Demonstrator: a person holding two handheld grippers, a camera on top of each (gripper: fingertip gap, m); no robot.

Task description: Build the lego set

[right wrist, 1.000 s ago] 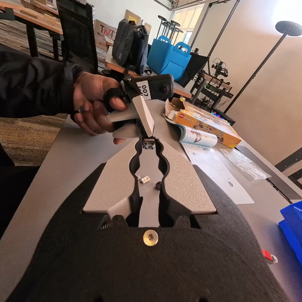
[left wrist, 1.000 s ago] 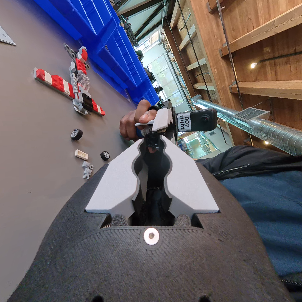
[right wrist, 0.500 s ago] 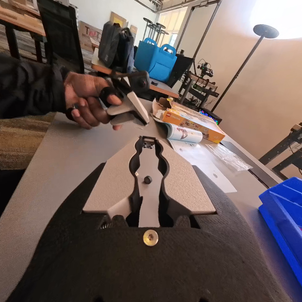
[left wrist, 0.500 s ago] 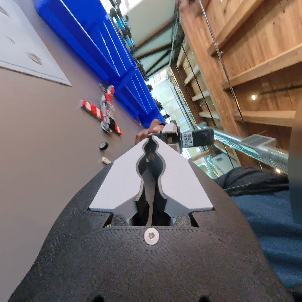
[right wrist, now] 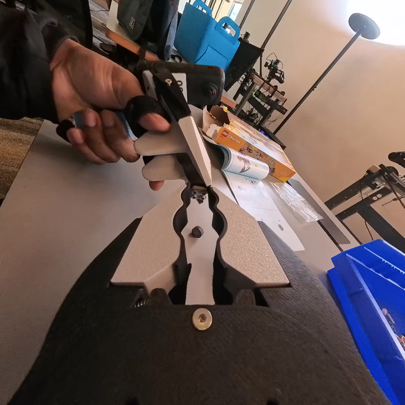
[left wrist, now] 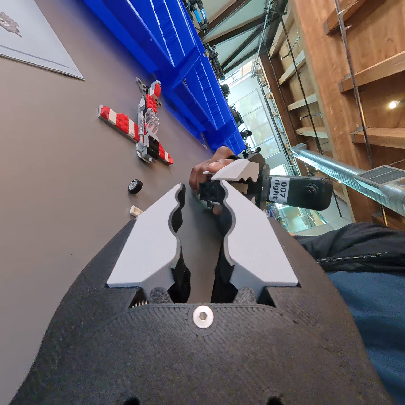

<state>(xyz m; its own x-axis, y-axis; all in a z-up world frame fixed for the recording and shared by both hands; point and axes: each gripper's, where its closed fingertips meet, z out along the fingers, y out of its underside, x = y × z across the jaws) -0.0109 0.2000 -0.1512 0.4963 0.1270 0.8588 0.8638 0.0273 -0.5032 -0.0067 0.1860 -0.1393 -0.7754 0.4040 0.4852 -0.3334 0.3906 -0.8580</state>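
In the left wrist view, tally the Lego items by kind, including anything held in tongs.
partly built plane: 1
black wheel: 1
white plate: 1
small piece held in the right tongs: 1
Total: 4

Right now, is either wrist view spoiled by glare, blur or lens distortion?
Left wrist view: sharp near the lego plane, strongly tilted, with wide-angle bending at the edges and bright windows behind. Right wrist view: blown-out glare in the top right corner behind the floor lamp; the hand on the left tongs is slightly soft; the small grey piece at the right tongs' tips stays readable.
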